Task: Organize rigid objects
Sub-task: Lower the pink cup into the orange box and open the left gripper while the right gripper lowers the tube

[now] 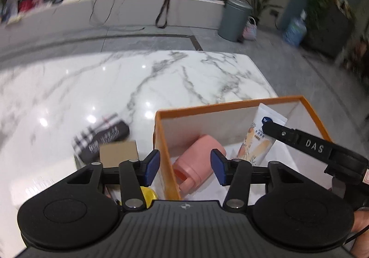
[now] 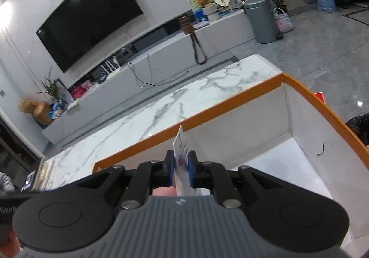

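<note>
Tube [image 2: 183, 154] is pinched between the blue pads of the right tool [image 2: 180, 167], jaws narrow and clamped on it, held upright over the inside of the orange-rimmed box [image 2: 230, 105]. From the left wrist view the same white tube [image 1: 258, 138], printed with fruit, hangs nose-down along the far-right inner wall, its lower end close to the box floor; contact there I can't confirm. Grip looks to be near the flat crimped end, probably so the body can go down inside the walls without the tool fouling the rim. Left tool [image 1: 185, 167] is wide and holds nothing; its left pad sits outside the box's left wall, its right pad inside, so it straddles that wall, likely bracing the box or just parked. Pink cup [image 1: 198, 158] already lies on its side on the box floor, near-left, just beside where the tube would land, so it limits the room there. Outside the box on the marble tabletop [image 1: 92, 87]: plaid pouch [image 1: 101, 140], small cardboard box [image 1: 118, 153] close in front of it, and something yellow [image 1: 147, 195] mostly hidden under the left tool. Judgement: these are still to be packed. Main obstruction is the left wall between the left tool's pads.
</note>
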Motion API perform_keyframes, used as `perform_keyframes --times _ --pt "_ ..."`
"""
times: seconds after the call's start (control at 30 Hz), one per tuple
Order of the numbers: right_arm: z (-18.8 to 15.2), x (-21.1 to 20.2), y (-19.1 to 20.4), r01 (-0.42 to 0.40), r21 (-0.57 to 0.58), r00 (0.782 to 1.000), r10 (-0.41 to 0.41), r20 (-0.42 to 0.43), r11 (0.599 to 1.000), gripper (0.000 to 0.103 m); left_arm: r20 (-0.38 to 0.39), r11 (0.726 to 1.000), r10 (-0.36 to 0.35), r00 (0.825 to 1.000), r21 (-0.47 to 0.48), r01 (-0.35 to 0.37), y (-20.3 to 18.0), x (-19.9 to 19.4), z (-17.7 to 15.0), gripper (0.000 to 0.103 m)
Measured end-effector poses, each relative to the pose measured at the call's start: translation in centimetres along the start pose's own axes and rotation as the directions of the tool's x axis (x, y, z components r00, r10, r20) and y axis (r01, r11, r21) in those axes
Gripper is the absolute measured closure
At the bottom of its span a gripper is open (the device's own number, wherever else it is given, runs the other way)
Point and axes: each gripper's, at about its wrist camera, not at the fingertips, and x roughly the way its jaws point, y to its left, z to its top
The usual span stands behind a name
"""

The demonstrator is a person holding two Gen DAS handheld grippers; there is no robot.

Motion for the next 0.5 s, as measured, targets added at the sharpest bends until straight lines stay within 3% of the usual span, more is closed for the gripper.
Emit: perform_keyframes --times 0.23,0.4,0.5 --pt "0.3 1.8 1.9 0.127 0.035 0.991 -0.128 0.04 0.991 0.098 -0.021 0.989 -0.098 0.995 -0.116 0.095 3.5 1.5 -1.8 0.057" --pt "0.1 2.7 3.1 0.119 -0.006 0.993 -0.119 0.011 0.993 0.098 -0.025 0.977 -0.147 0.989 -0.157 0.142 5.2 1.6 -2.8 0.059" --pt "-0.1 2.4 3.2 0.155 -0.036 0.988 -0.155 0.001 0.987 0.09 -0.021 0.967 -0.186 0.982 -0.182 0.179 5.7 1.8 -3.0 0.059"
